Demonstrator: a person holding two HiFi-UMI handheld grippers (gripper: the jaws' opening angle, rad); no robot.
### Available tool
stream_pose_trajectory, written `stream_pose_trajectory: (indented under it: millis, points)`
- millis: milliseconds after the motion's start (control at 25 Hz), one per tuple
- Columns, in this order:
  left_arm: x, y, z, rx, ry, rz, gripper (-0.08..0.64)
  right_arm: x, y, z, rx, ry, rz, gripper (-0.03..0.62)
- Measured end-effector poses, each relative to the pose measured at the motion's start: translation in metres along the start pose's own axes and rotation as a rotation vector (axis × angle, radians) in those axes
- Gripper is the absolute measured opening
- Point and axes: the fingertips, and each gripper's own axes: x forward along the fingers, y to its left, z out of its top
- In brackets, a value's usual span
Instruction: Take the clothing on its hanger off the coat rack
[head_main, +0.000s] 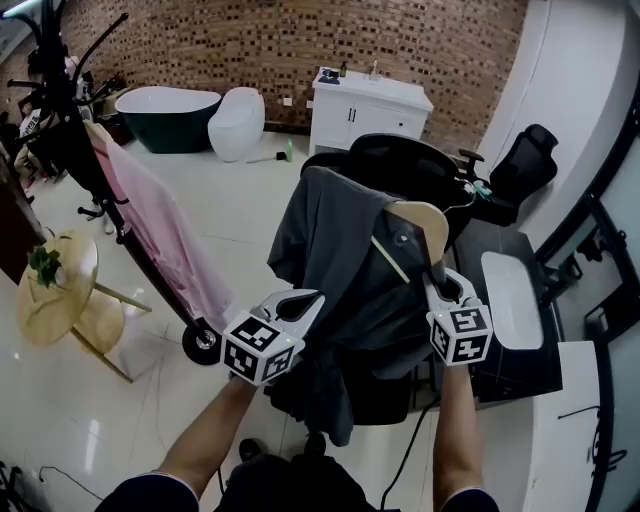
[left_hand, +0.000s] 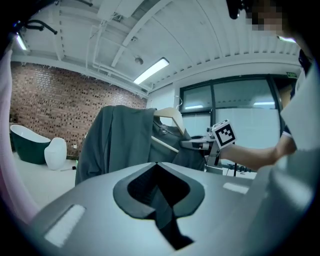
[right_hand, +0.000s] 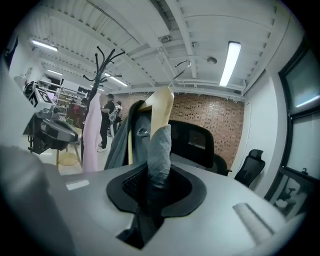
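Grey shirt (head_main: 340, 260) on a wooden hanger (head_main: 425, 222), already clear of the coat rack (head_main: 90, 150) and hanging in the air over a black office chair (head_main: 400, 160). Hanger hook (right_hand: 181, 67) is free, caught on nothing, up above the right gripper's jaws.

Right gripper (head_main: 437, 275) pinches a fold of the grey cloth at the hanger's near end. The wood sits straight ahead of its jaws, just beyond the pinch. The hanger's long axis runs away from that gripper, roughly along its aim and slanting up, so the shirt's bulk drops ahead of it and toward its left.

Left gripper (head_main: 312, 298): jaws pressed together, nothing shows between them. Its tips are at the shirt's near edge; touching or not, can't tell. The shirt lies ahead and to the right of it.

Right gripper is the nearer one and looks to carry the weight. The rack, with a pink garment (head_main: 160, 230) on it, stands well off to the left gripper's left.

Judgement: lift-off looks done. A grip at one end may let the hanger swing or tip while it is carried off.
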Motion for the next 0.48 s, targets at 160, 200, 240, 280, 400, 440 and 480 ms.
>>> stream_pose_trajectory:
  millis: [160, 200, 240, 280, 400, 440, 480]
  points:
    - [-0.003, -0.002, -0.028, -0.046, 0.038, 0.007, 0.006, 0.008, 0.020, -0.035, 0.026, 0.042, 0.059, 0.046]
    - [-0.003, -0.004, -0.034, -0.059, 0.043, 0.006, 0.006, 0.010, 0.026, -0.043, 0.036, 0.049, 0.078, 0.041]
    - [-0.004, -0.005, -0.039, -0.070, 0.047, 0.006, 0.006, 0.012, 0.031, -0.050, 0.048, 0.056, 0.097, 0.035]
    - [-0.004, -0.006, -0.044, -0.077, 0.051, 0.008, 0.006, 0.015, 0.036, -0.058, 0.063, 0.063, 0.115, 0.031]
    - [-0.006, -0.009, -0.058, -0.097, 0.066, 0.017, 0.006, 0.021, 0.050, -0.081, 0.111, 0.089, 0.165, 0.025]
    - [-0.007, -0.011, -0.063, -0.105, 0.071, 0.020, 0.008, 0.023, 0.054, -0.088, 0.123, 0.101, 0.180, 0.025]
    - [-0.009, -0.012, -0.068, -0.115, 0.075, 0.022, 0.006, 0.024, 0.059, -0.096, 0.132, 0.113, 0.194, 0.025]
